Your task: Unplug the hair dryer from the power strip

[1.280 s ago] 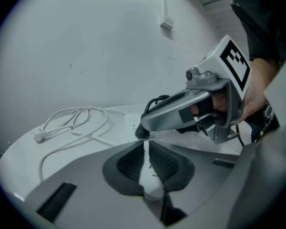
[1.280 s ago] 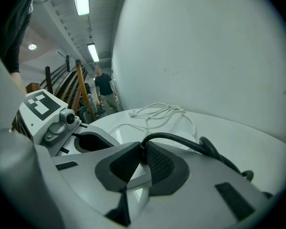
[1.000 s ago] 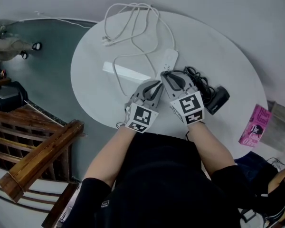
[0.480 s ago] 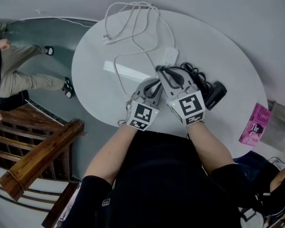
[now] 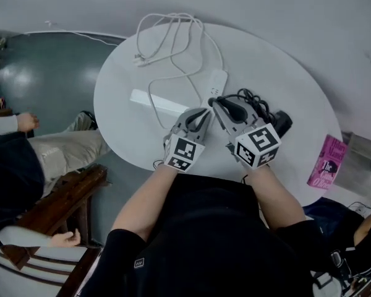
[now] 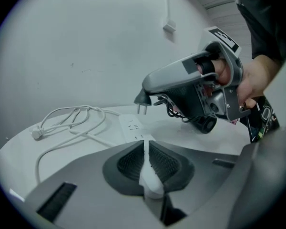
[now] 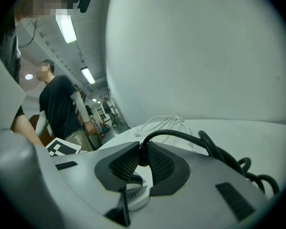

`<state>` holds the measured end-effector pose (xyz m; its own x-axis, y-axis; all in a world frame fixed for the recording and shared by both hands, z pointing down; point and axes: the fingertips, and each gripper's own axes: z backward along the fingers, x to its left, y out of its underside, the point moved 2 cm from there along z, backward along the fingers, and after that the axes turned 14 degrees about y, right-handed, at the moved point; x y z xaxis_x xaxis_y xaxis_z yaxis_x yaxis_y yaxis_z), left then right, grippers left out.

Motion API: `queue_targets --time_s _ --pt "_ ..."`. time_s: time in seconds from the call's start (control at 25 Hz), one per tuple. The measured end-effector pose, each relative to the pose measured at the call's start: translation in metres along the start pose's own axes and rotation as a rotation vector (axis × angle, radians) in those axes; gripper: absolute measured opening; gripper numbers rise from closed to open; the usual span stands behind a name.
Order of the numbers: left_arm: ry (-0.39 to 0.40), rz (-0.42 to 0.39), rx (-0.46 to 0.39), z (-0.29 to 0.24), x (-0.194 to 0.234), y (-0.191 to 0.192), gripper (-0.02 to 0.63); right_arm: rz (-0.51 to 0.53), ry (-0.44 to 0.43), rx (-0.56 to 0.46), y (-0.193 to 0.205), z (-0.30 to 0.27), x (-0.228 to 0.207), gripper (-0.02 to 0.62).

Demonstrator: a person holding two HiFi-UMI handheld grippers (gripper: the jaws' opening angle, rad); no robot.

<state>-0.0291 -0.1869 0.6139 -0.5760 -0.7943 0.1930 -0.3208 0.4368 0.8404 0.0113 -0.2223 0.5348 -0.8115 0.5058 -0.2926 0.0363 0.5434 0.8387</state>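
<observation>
Your left gripper (image 5: 203, 112) has its jaws pressed together on the end of the white power strip (image 5: 217, 79) nearest to you. The strip lies flat on the round white table (image 5: 290, 73) and points away from you. Your right gripper (image 5: 216, 101) sits just beside the left one, directly over the same end of the strip. Its jaws are pinched on the black plug (image 6: 142, 99) where the cord leaves it. The left gripper view shows the plug held above the strip, its two prongs pointing down with a clear gap between them and the socket face. The plug is therefore out of the strip. The black cord (image 7: 181, 135) arches up from the right gripper's pads and runs off in loose coils to the right of the strip. The hair dryer (image 5: 282, 122) lies on the table at the end of that cord, near the strip on its right side and partly hidden behind your right gripper. The strip's own white cable (image 5: 173, 36) runs from its far end in wide loops across the table beyond and left of the strip. A flat white bar (image 5: 149, 99) lies on the table left of the strip. A pink packet (image 5: 325, 164) sits off the table edge, well to the right of the strip. Another person (image 5: 12, 166) stands on the floor well to the left.
</observation>
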Motion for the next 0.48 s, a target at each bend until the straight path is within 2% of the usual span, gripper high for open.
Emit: queue_targets --time_s 0.2,0.32,0.36,0.48 --pt "0.045 0.05 0.01 -0.001 0.003 -0.001 0.035 -0.155 0.119 0.065 0.02 0.017 -0.037 0.064" --pt "0.033 -0.043 0.024 0.003 0.007 -0.012 0.035 -0.235 0.189 0.096 0.035 0.025 -0.057 0.063" --pt "0.029 -0.062 0.009 0.006 0.006 -0.017 0.035 -0.245 0.212 0.103 0.04 0.029 -0.061 0.04" --pt "0.036 -0.066 -0.046 0.017 0.0 -0.034 0.034 -0.236 0.26 0.123 0.051 0.04 -0.07 0.04"
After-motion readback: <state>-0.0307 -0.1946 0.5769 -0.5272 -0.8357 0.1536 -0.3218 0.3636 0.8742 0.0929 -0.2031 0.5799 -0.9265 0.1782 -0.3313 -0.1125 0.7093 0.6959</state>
